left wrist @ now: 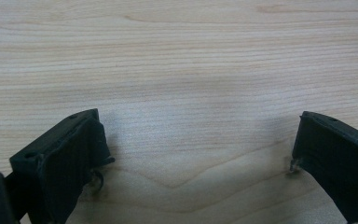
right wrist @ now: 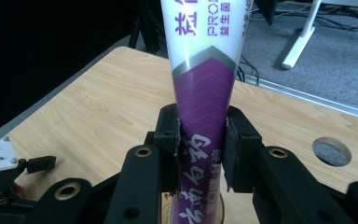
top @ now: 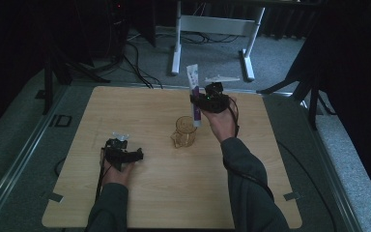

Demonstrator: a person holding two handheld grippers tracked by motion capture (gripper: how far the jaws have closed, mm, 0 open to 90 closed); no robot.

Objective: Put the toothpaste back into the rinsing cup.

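Clamped between the right hand-held gripper (right wrist: 200, 149) jaws, the toothpaste tube (right wrist: 204, 70) stands upright, lower end directly over the glass cup (top: 184, 131) at frame centre; left hand-held gripper (left wrist: 200, 154) gapes empty on the table (left wrist: 177, 60)

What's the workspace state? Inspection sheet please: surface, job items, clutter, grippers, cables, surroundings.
Surface: wooden table, round hole near one corner in the right gripper view.
Job's things: purple-and-white tube upright, lower end at the clear cup.
Clutter: nothing seen.
Grippers: right gripper shut on the tube; left gripper open, low over bare wood.
Cables: one trailing from each gripper; more on the floor.
Surroundings: grey carpet, white desk frame, dark stands.
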